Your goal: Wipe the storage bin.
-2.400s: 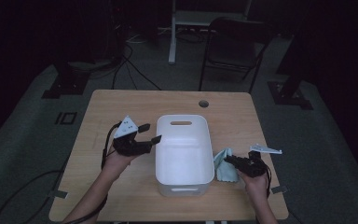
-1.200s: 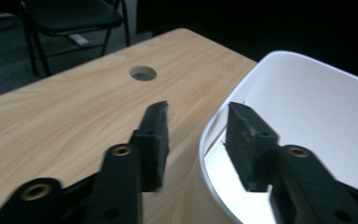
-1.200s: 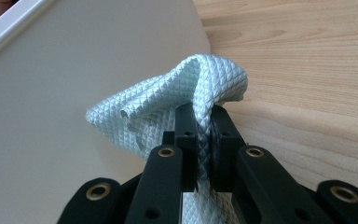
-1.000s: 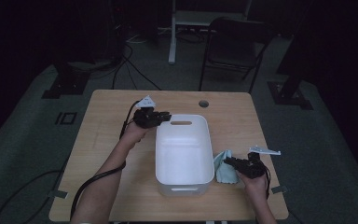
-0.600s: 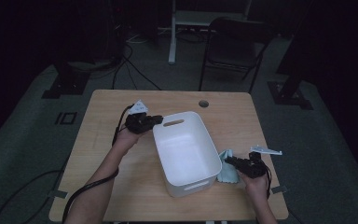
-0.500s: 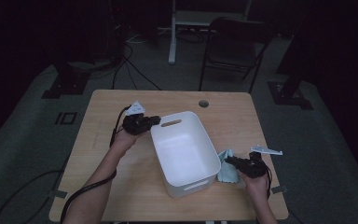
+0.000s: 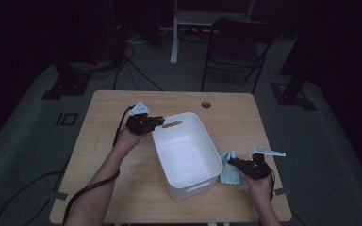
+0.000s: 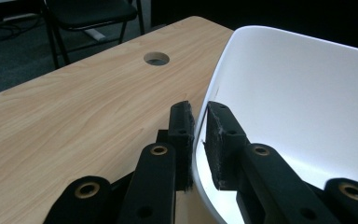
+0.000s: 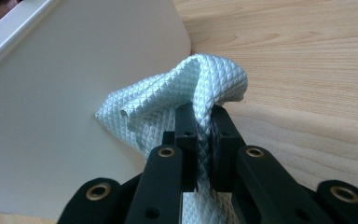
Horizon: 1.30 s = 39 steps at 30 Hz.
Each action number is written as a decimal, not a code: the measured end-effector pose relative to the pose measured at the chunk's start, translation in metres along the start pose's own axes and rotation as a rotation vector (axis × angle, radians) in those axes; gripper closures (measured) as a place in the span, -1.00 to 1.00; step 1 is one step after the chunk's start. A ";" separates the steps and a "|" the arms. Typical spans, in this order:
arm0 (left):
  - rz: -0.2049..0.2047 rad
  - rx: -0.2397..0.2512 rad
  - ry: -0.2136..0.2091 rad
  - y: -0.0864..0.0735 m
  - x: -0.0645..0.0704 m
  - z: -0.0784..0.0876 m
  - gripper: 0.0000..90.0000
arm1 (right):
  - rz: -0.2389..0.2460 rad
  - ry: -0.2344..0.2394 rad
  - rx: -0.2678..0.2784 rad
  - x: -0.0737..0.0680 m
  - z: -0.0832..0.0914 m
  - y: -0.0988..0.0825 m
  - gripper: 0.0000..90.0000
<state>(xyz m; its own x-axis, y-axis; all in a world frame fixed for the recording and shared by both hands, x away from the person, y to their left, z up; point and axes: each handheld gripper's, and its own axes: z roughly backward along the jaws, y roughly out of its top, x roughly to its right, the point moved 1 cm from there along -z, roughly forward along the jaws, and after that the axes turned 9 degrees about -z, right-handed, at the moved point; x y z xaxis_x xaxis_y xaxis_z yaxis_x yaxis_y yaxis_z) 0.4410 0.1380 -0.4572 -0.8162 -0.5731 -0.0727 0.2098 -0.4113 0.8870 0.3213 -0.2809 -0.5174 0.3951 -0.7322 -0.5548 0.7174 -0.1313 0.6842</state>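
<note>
- Left gripper [image 7: 156, 122]: clamped on the rim of the white bin [image 7: 186, 150] at its far left corner, one pad inside, one outside.
- Bin: on the tabletop [image 7: 103, 117], skewed.
- Right gripper [image 7: 232, 162]: closed tight on a pale blue cloth [image 7: 227, 168].
- Cloth: bunched against the bin's right wall, apparently touching it.

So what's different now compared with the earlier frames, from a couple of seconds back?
The left hand-held gripper went from beside the white bin up to its far left corner, clamped on the rim and swung the bin, so it now sits skewed, its near end closer to the cloth. The right hand-held gripper stayed put, shut on the light blue cloth beside the bin.
</note>
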 end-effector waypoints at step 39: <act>0.106 -0.020 0.103 -0.025 0.001 0.054 0.51 | 0.014 0.005 -0.007 -0.005 -0.004 0.001 0.87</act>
<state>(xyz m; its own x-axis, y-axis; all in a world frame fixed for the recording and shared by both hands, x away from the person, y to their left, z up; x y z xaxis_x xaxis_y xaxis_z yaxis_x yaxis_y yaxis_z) 0.4060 0.1863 -0.4547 -0.7295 -0.6835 -0.0259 0.3041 -0.3581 0.8828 0.3222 -0.2742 -0.5160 0.4079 -0.7309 -0.5472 0.7157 -0.1161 0.6886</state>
